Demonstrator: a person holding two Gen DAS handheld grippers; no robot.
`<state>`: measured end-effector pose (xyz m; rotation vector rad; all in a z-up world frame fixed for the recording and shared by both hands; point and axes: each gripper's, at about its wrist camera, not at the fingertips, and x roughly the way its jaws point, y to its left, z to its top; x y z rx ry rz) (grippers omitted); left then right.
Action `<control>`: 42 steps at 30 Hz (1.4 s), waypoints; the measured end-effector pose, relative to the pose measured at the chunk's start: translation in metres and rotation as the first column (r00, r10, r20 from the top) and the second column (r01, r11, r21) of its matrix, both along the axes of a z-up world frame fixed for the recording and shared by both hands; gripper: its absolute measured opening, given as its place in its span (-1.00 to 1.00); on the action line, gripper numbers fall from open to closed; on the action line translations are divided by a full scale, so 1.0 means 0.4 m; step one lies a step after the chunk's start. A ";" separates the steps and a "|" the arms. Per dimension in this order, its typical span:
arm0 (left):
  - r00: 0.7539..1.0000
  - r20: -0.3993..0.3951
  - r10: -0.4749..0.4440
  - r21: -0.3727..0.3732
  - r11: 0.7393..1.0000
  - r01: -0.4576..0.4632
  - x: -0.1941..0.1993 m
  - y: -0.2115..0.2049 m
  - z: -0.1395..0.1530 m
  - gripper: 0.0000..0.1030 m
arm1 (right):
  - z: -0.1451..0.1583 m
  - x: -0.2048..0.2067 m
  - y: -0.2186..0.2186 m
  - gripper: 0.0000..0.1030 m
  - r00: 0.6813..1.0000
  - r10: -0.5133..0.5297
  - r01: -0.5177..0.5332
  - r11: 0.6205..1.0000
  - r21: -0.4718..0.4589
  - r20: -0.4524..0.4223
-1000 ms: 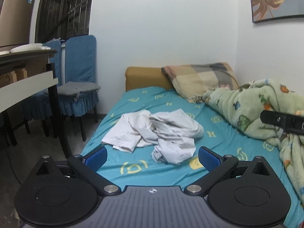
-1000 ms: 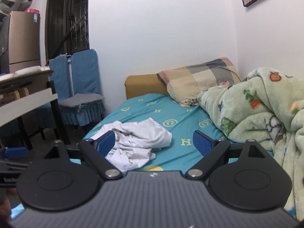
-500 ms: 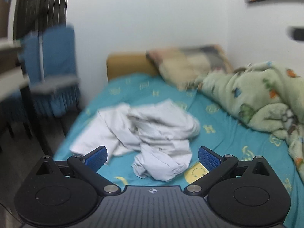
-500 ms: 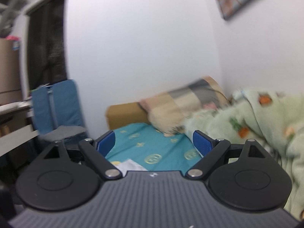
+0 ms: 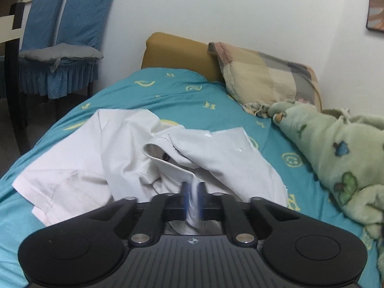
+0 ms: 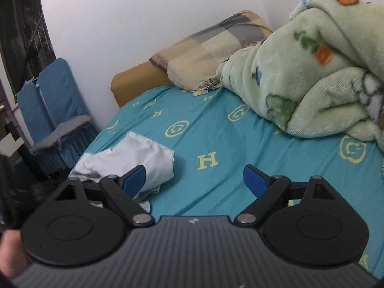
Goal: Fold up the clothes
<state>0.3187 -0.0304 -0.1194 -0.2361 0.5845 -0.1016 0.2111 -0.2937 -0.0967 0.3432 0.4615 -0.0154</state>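
One crumpled white shirt (image 5: 134,158) lies on the teal bed sheet (image 5: 187,96), occupying the centre of the left wrist view, with a short sleeve spread toward 9 o'clock and the ribbed collar bunched at mid-frame. In the right wrist view the same garment (image 6: 134,158) sits at about 8 o'clock, near the left edge of the bed.

Left gripper (image 5: 193,194): jaws closed together, with a fold of the shirt's white fabric pinched between the blue pads. The pads appear blurred. The gripped fold rises slightly from the heap at 6 o'clock of the garment.

Right gripper (image 6: 194,180): jaws spread wide, nothing between them. Its left fingertip (image 6: 134,178) overlaps the near edge of the shirt in the picture; whether it touches the fabric cannot be told. The right fingertip is over bare sheet, well apart from the garment.

Surroundings, left wrist view: a checked pillow (image 5: 264,76) at 1 o'clock leans on a mustard headboard (image 5: 177,52) at 12 o'clock. A green fleece blanket (image 5: 340,158) with printed figures is heaped at 3 o'clock, just beside the shirt's right edge. A chair with blue covers (image 5: 64,31) and a grey cushion stands off the bed at 10 o'clock. The sheet carries yellow letter and smiley motifs.
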 end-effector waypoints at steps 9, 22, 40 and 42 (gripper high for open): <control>0.972 0.183 -0.148 0.112 0.985 0.129 -0.295 -0.001 0.224 -0.95 | 0.029 -0.070 0.023 0.74 0.994 -0.004 0.009 0.999 -0.044 0.110; 0.959 0.234 -0.160 0.071 0.987 0.147 -0.716 0.109 0.340 -0.95 | 0.096 -0.305 0.161 0.74 0.960 0.268 -0.266 0.963 -0.033 0.077; 0.973 0.145 -0.182 -0.002 0.983 0.184 -0.639 0.131 0.228 -0.94 | 0.070 -0.200 0.291 0.74 0.950 0.256 -0.238 0.964 -0.118 0.176; 0.969 0.146 -0.201 -0.006 0.979 0.204 -0.630 0.113 0.222 -0.94 | 0.060 -0.180 0.257 0.75 0.965 0.220 -0.208 0.974 -0.096 0.141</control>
